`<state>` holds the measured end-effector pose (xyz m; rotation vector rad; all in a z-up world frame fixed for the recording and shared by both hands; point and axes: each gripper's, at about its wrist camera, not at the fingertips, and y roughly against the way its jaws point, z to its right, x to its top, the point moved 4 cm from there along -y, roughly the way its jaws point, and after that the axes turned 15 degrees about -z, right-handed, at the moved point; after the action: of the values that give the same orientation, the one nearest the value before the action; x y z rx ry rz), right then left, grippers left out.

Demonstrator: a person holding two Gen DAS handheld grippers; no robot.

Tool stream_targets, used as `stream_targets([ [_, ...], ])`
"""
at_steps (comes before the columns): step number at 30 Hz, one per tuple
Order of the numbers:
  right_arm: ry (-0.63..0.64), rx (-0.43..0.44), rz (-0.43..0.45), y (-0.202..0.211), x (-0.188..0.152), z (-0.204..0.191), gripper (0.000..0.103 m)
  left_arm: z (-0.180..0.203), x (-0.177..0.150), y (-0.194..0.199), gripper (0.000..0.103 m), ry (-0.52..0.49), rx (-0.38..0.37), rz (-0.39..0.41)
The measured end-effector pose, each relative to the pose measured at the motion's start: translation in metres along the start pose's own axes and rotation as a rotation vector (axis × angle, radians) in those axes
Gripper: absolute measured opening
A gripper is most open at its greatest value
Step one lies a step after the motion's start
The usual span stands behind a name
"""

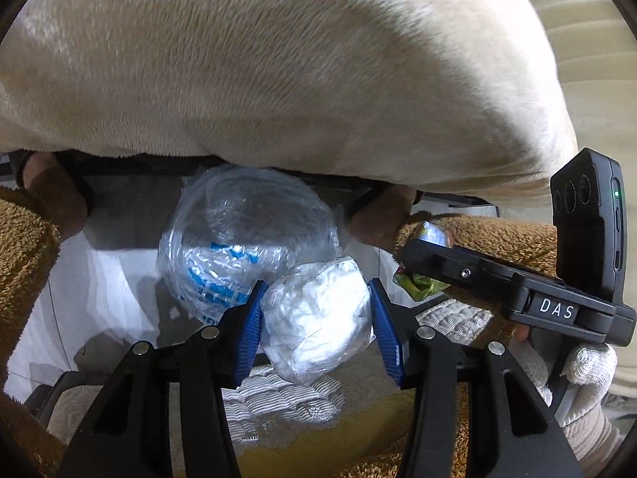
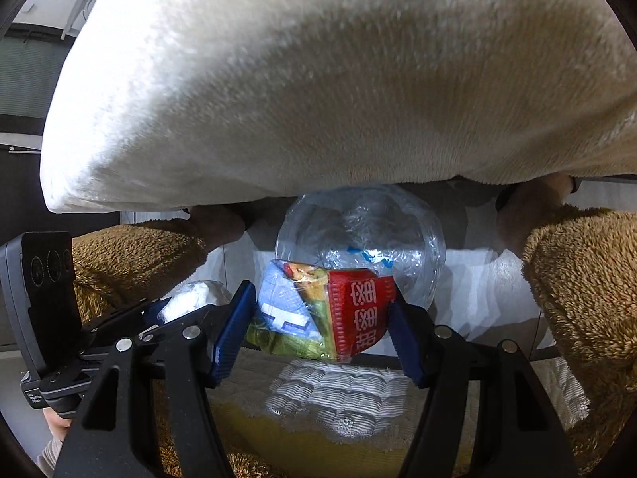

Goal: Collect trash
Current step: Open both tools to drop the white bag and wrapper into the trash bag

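Left wrist: fingers [image 1: 254, 318] around white wad [image 1: 318, 318]

"DAS" on the right tongs' body [image 1: 557, 310]; red Chinese characters, unreadable, on snack wrapper [image 2: 360, 310].

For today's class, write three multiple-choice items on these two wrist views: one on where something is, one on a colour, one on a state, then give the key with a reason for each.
1. Where is the clear plastic bag?
A. Ahead of both tools, under the cream cushion
B. On top of the cushion
C. Between the right tool's fingers

2. What colour is the panel with printed characters on the snack wrapper?
A. Black
B. Red
C. Purple

3. What is the state of the left tool?
A. Open and empty
B. Out of sight
C. Closed on the white wad

Key: 1 A, it shows beyond both tools' fingers, below the cushion. 2 B, that panel is red. 3 C, both blue pads press on the wad.
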<state>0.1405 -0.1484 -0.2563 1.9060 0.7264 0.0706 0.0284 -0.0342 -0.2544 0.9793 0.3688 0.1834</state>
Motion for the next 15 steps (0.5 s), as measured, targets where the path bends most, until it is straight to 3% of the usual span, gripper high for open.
stream_targets([
  [9,-0.029,0.002,-0.019,-0.0024,0.0021,0.0057,0.068,-0.0041,-0.0006,-0.0093,0.051,0.008,0.012,-0.051],
  [13,-0.041,0.011,-0.010,-0.0016,0.0023,0.0077,0.076,-0.0070,-0.0003,-0.0093,0.069,0.027,0.025,-0.042],
  [15,-0.044,0.010,-0.008,-0.0007,0.0022,0.0089,0.076,-0.0081,-0.0001,-0.0072,0.069,0.033,0.027,-0.034],
])
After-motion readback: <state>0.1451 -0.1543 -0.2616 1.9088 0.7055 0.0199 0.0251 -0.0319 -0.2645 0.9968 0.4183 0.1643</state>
